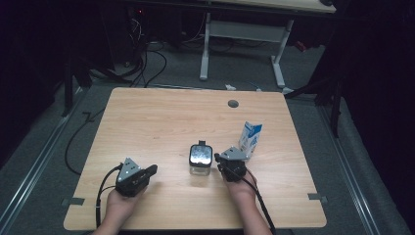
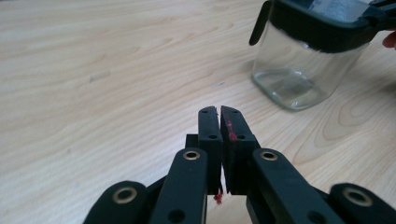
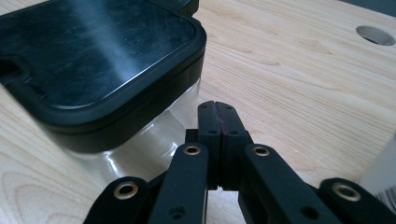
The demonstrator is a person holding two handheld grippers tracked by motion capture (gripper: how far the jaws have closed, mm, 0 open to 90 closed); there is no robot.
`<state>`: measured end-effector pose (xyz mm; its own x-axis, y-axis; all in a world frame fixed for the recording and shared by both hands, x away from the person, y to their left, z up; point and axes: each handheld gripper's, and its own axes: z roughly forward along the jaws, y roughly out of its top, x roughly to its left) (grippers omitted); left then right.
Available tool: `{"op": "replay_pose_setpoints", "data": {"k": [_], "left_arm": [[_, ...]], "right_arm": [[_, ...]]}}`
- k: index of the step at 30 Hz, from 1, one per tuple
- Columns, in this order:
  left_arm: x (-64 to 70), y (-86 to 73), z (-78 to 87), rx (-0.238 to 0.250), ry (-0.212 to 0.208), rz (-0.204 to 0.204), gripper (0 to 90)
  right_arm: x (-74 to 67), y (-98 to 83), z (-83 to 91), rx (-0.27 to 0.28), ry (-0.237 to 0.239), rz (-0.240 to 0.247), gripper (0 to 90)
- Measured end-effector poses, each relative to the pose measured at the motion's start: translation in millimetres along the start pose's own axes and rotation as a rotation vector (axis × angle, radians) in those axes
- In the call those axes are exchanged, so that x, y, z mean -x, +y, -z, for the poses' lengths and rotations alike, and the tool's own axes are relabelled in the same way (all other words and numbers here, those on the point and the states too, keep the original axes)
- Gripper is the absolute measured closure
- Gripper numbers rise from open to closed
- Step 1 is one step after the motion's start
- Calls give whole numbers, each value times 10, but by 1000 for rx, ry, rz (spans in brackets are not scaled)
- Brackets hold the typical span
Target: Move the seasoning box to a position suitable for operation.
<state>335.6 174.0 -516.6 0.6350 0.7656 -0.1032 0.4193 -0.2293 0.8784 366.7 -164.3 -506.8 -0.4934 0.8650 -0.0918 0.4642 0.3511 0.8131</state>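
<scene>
The jar [image 1: 200, 160] stands upright on the table [image 1: 147, 122], between the two hands and nearer the right one. It is a square, clear glass jar with a black lid [image 3: 88, 56] clipped on top; a latch tab [image 2: 259, 23] hangs down one side of the lid. Through the wall the jar looks empty, with nothing lying on the glass bottom.

By its look it will be stiff, fairly heavy for its size, and breakable if it tips or is knocked off the table. The glass walls are smooth and likely slippery under hard pads, so the black lid rim or the flat sides just below it look like the safer places to take hold. The lid itself probably opens at the latch tab.

The right hand-held gripper [image 3: 217, 108] sits just beside the jar with its jaws pressed together and nothing between them. The left hand-held gripper [image 2: 219, 112] lies well to the left of the jar, pointing toward it, jaws all but closed and empty.

A small carton [image 1: 250, 137] stands upright just right of the jar, behind the right hand-held gripper; whether it holds anything cannot be told.
</scene>
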Motion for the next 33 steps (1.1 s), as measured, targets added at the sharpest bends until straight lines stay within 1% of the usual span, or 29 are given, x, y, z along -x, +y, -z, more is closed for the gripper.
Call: {"op": "replay_pose_setpoints", "data": {"k": [5,7,9,11,12,15,18,19,21,22,23,24,26,28,30,31,32,33], "left_arm": [[-42,-37,41,0,-1,15,873],[-63,-42,58,6,-1,21,875],[-81,-46,67,8,-4,34,877],[-89,-48,70,7,-7,37,878],[-88,-48,70,6,-7,36,878],[-78,-50,65,8,-11,42,878],[-76,-51,71,4,-13,38,879],[-77,-52,76,2,-14,39,880],[-76,-55,77,2,-14,39,881],[-76,-55,77,2,-14,39,881],[-66,-60,71,4,-15,40,881],[-66,-60,71,4,-15,40,881],[-46,-61,63,-1,-23,37,881],[-6,-62,45,-8,-35,31,880],[80,-57,-12,-19,-52,13,880],[80,-57,-12,-19,-52,13,881],[121,-47,-52,-27,-60,5,881],[156,-36,-86,-31,-64,-3,879]], "right_arm": [[-17,8,-77,2,12,16,900],[-19,8,-83,2,14,16,900],[-30,12,-98,5,24,22,900],[-45,22,-113,3,39,29,900],[-72,39,-132,6,49,42,900],[-103,59,-147,7,60,51,900],[-181,102,-173,16,85,65,900],[-237,124,-183,21,95,77,900],[-286,139,-189,27,109,83,900],[-286,139,-189,27,109,83,900],[-350,153,-191,33,127,93,900],[-350,153,-191,33,127,93,900],[-394,162,-192,38,137,104,899],[-407,159,-172,33,127,107,898],[-380,114,-81,33,116,102,896],[-380,114,-81,33,116,102,896],[-365,85,-36,33,115,95,894],[-336,1,54,28,112,68,894]]}}
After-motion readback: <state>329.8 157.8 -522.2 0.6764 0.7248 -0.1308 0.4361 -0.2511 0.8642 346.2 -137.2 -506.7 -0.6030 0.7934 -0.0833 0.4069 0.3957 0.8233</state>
